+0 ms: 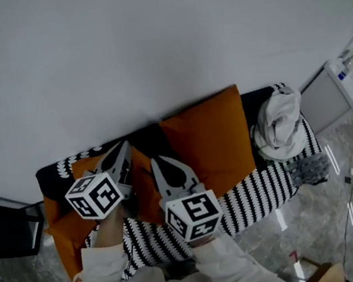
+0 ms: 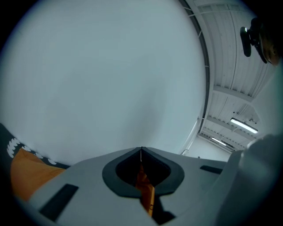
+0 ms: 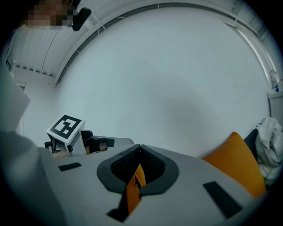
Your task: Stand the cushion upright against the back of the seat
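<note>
We take the crumpled white cloth (image 1: 278, 122) as our marker. Just left of it we see an orange cushion (image 1: 210, 141) standing upright. A pale wall (image 1: 145, 41) rises behind both. Below and right of the cloth lies a small grey speckled fabric (image 1: 306, 167), and past that we see glossy marbled floor (image 1: 339, 142). Up and right of the cloth stands a white unit (image 1: 350, 89), which we cannot identify.

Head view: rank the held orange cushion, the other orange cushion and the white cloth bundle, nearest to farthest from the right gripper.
1. held orange cushion, clamped in the right gripper, left of centre.
2. other orange cushion, upright against the backrest, centre.
3. white cloth bundle, at the seat's right end.
</note>
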`<state>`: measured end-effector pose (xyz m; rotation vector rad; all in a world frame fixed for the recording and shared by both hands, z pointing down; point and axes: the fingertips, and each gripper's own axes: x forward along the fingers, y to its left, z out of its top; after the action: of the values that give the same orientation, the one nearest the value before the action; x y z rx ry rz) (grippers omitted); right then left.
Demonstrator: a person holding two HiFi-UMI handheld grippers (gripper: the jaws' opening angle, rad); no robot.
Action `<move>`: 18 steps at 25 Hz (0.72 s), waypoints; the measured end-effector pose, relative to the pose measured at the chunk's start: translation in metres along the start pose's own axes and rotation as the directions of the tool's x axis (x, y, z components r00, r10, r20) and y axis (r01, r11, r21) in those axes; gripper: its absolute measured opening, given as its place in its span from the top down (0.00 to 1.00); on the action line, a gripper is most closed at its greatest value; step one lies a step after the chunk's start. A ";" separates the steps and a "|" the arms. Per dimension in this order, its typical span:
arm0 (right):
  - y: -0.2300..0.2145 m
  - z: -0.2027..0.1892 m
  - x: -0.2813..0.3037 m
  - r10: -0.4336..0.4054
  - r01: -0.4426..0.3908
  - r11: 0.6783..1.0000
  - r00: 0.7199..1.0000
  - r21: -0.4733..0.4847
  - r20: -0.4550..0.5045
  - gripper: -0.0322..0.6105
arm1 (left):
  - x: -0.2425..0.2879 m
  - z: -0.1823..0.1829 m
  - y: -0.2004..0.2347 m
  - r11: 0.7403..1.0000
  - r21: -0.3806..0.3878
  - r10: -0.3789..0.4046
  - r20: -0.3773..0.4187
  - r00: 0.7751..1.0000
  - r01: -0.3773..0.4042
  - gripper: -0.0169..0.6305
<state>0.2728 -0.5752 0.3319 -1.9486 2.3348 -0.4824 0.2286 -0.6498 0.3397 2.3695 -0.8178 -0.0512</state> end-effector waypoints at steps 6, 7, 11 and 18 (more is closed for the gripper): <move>-0.025 -0.012 0.033 -0.044 0.045 0.999 0.998 0.019 -0.037 0.93 | 0.037 0.005 0.035 1.000 -0.003 0.012 -0.041 0.999 -0.012 0.96; -0.027 -0.013 0.038 -0.047 0.048 0.999 0.998 0.022 -0.041 0.93 | 0.043 0.005 0.040 1.000 -0.003 0.013 -0.048 0.999 -0.013 0.96; -0.027 -0.015 0.053 -0.042 0.044 0.998 0.998 0.041 -0.049 0.93 | 0.057 0.006 0.057 1.000 0.002 0.021 -0.065 0.998 -0.021 0.96; -0.030 -0.011 0.063 -0.032 0.034 0.999 0.998 0.033 -0.052 0.93 | 0.079 0.002 0.066 1.000 -0.021 -0.023 -0.057 0.998 0.022 0.96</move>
<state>0.2865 -0.6387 0.3600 -1.9860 2.3125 -0.5777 0.2561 -0.7363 0.3879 2.3499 -0.7605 -0.0009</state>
